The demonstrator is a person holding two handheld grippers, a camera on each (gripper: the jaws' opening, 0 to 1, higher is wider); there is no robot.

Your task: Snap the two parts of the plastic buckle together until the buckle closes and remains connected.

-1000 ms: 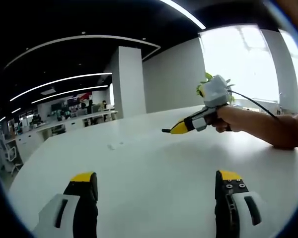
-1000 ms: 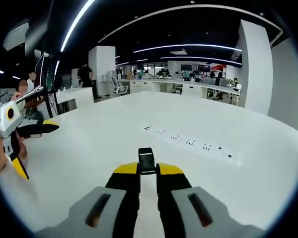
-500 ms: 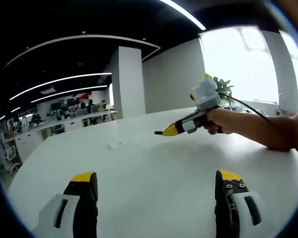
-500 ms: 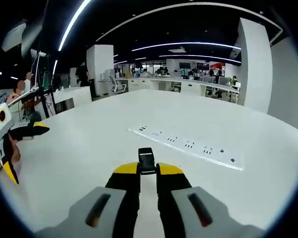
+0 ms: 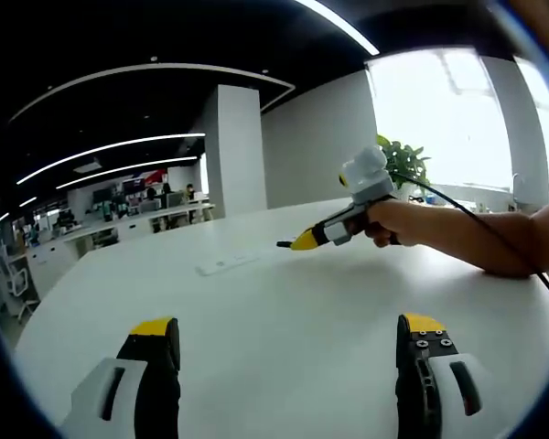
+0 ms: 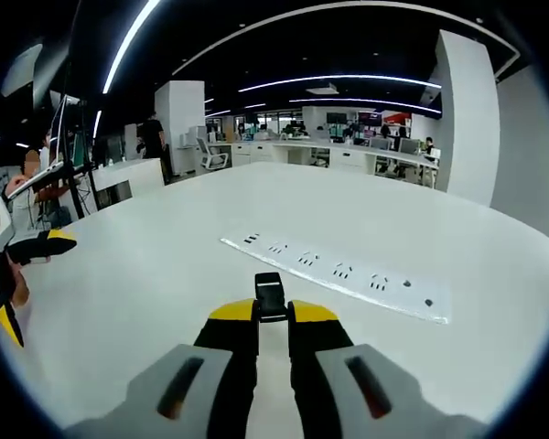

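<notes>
**Buckle part held in the right tool above the table**

A small black buckle part (image 6: 269, 297) sits pinched between the yellow-tipped jaws of the right tool (image 6: 272, 315), sticking out just past the tips. The jaws are drawn in narrow on it, with only a thin gap between them. The part hangs over the white table (image 6: 366, 366), and whether it touches the surface cannot be told.

On the table beyond the part lies a long white power strip (image 6: 334, 273) with a row of sockets, set at a slant and well apart from the tool.

In the left gripper view, the right tool (image 5: 297, 242) reaches in from the right, held by a person's hand (image 5: 398, 224), with a black cable (image 5: 494, 242) trailing along the forearm. Its yellow tips point left, above the table.

The left tool (image 5: 288, 343) stands wide, its two jaws far apart with nothing between them. At the left edge of the right gripper view the left tool (image 6: 23, 265) shows again, its jaws spread.

A green plant (image 5: 404, 163) stands by the bright window (image 5: 457, 119). Desks and people fill the office behind.
</notes>
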